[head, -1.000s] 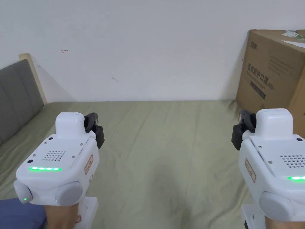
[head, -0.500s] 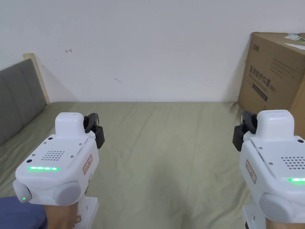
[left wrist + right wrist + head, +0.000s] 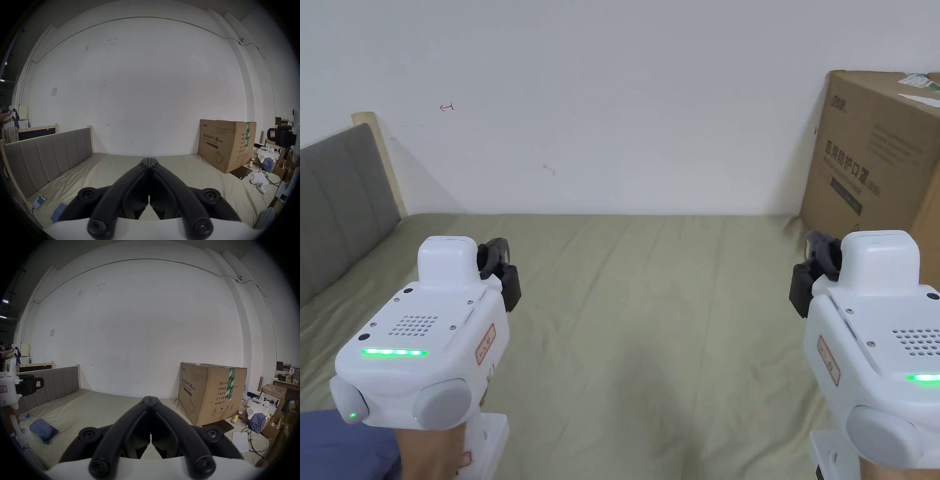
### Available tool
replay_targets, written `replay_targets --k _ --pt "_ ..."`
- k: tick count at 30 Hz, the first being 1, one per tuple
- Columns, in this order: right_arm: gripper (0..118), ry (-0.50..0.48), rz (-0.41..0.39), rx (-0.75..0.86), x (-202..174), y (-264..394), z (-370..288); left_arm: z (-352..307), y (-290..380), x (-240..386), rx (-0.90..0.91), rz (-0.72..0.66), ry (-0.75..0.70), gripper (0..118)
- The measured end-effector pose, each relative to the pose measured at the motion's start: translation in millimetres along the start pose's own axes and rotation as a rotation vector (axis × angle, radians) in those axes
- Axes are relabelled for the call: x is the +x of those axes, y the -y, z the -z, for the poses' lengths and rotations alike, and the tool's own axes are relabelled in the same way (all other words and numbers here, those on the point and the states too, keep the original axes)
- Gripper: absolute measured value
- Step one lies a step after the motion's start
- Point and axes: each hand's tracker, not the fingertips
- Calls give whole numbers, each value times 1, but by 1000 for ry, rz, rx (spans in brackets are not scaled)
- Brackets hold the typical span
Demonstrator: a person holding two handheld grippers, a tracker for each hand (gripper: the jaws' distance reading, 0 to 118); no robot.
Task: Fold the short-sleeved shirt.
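Near the bed's left front corner a folded blue fabric shirt [image 3: 43, 430] is seen, while the white left gripper [image 3: 149, 160] and right gripper [image 3: 150, 398] are held above the olive-sheeted bed [image 3: 650, 300], jaws together and empty, so folding is judged finished.

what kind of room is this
Probably a storeroom or workshop with a bed set up in it: a bed with a padded headboard, a big cardboard box, cluttered cartons beyond.

Your head view cuts the blue shirt [image 3: 337, 444] off at the bottom-left corner, behind your left gripper [image 3: 499, 270]; the cardboard box [image 3: 875, 156] runs off right.
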Motion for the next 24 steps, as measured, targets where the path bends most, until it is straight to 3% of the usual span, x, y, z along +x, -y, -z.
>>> replay_targets --k 6,7,8,9,10,11,12,24 --pt "0 4 1 2 0 0 -1 -2 1 -1 15 -14 5 1" --pt "2 7 1 4 0 0 -1 -2 1 -1 16 -17 2 7" --pt "16 10 1 3 0 0 -1 -2 1 -2 19 -22 3 23" --pt "46 11 2 2 1 0 -1 -2 1 -2 14 -32 12 67" --pt "72 12 4 -2 1 1 -1 0 1 -3 -5 -48 13 102" --pt "99 8 10 -15 2 2 1 3 1 -3 -33 -65 4 118" --pt "118 5 17 -27 3 2 2 4 2 -2 -27 -70 1 117" --pt "118 22 41 -28 6 5 1 -2 11 -2 13 11 -13 118"
